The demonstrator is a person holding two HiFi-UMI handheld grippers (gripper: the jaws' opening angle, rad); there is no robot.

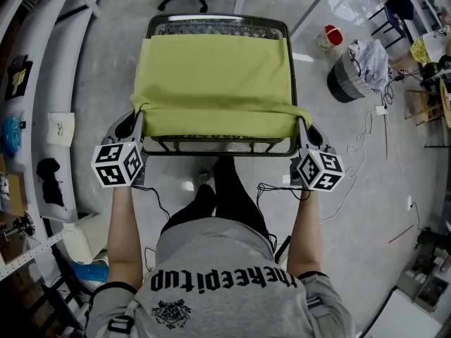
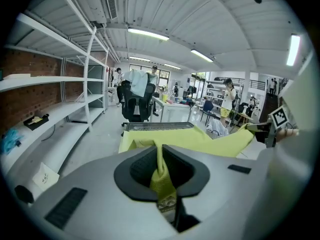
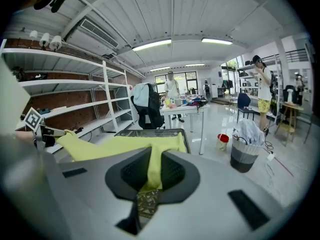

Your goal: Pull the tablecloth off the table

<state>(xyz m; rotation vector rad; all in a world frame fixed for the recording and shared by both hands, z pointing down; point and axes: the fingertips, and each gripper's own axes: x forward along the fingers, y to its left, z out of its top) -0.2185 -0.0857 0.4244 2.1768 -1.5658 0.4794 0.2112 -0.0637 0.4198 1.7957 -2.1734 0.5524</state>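
1. The left gripper [image 2: 161, 174] is pinched tight on the tablecloth [image 1: 215, 83] at the near left corner of the table [image 1: 218, 21].
2. The right gripper [image 3: 149, 173] is pinched tight on the near right corner.
3. The tablecloth covers most of the table. Only the far edge of the table is bare.
4. The tablecloth might catch on the table's rim. Then the table could slide or tip toward the person.
5. If one side pulls harder, a corner might slip out.
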